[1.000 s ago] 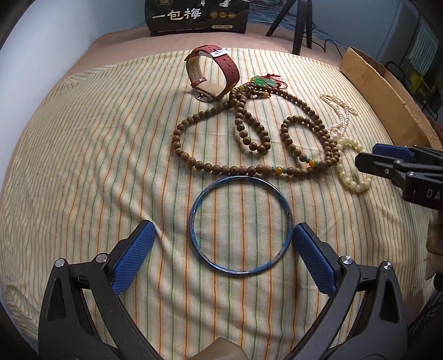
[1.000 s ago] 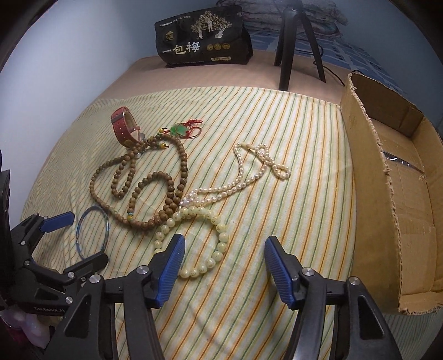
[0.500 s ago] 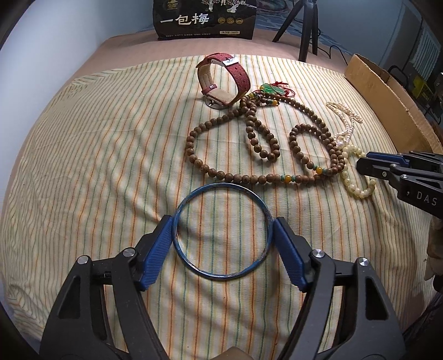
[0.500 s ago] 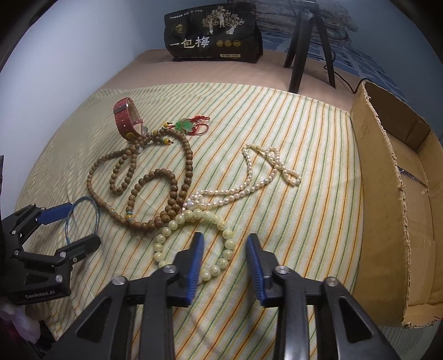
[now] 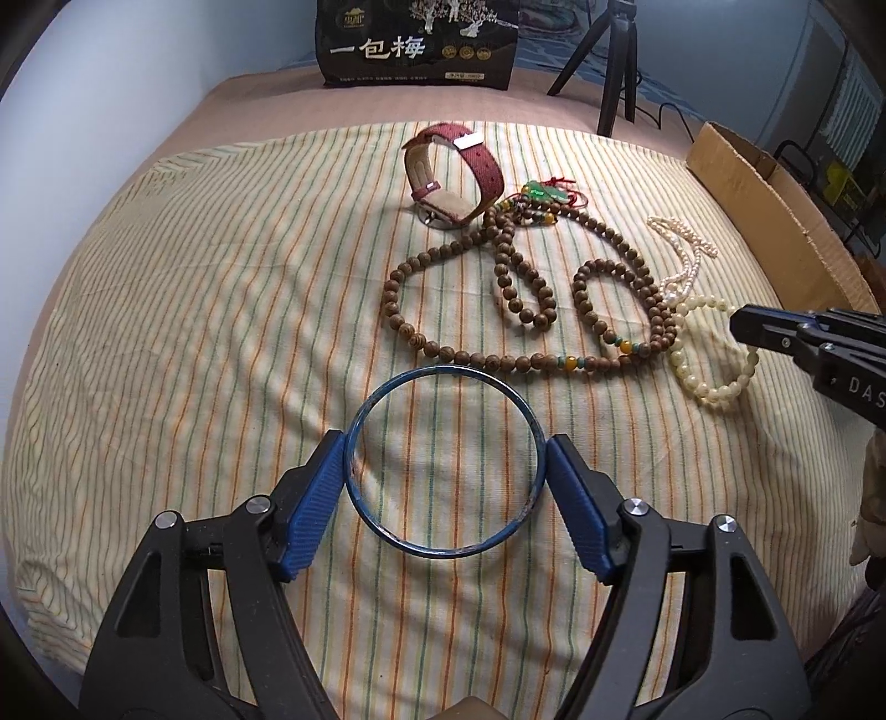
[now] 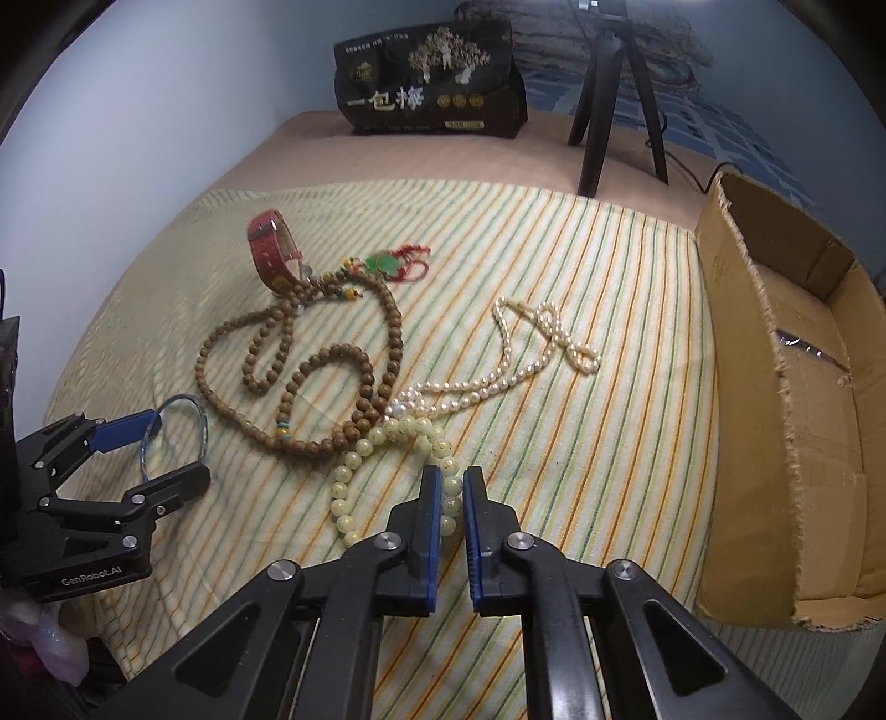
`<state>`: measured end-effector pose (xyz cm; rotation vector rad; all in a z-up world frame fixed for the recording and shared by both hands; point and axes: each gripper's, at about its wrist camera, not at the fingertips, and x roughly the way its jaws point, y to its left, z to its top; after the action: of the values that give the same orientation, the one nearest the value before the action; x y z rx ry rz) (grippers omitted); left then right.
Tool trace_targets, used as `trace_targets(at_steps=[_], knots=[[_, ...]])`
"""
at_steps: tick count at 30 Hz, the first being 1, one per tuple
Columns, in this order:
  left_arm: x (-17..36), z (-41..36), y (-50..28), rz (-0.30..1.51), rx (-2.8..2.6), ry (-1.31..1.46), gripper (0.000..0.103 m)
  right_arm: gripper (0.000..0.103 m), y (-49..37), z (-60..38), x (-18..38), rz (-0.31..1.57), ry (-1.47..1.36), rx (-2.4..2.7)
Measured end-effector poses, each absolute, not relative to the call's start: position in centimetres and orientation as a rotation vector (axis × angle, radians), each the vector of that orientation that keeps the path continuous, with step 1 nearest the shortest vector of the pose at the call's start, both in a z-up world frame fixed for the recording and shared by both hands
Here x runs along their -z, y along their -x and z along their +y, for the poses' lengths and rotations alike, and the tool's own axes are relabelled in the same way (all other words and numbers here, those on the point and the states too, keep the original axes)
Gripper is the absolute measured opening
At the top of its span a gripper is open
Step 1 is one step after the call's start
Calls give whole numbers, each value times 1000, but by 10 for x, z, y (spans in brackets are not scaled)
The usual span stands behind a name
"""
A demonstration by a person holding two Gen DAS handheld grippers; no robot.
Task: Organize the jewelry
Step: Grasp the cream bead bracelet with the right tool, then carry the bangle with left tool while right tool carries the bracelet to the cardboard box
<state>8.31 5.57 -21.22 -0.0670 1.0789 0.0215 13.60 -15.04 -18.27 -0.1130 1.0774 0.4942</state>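
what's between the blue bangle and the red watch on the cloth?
The brown wooden bead necklace: its near strand crosses just beyond the blue bangle, its loops reaching the red watch. Otherwise bare striped cloth. Clearest in the left wrist view.

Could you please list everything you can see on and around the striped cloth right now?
Bangle: one, blue, near cloth edge.
Wooden bead necklace: one, brown, centre.
Watch: one, red strap, far side.
Jade pendant: one, green, red cord.
Pearl necklace: one, white.
Bead bracelet: one, cream.
Cardboard box: one, brown, right.
Bag: one, black, far end.
Tripod: one, black.
Left gripper: jaws shut on bangle.
Right gripper: jaws shut on bracelet.
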Motion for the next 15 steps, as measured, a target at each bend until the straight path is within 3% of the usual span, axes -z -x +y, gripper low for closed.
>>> trace_targets(at_steps=[15], knots=[[161, 14, -74, 956, 44, 15, 74, 5, -121, -187, 118, 912, 46, -460]])
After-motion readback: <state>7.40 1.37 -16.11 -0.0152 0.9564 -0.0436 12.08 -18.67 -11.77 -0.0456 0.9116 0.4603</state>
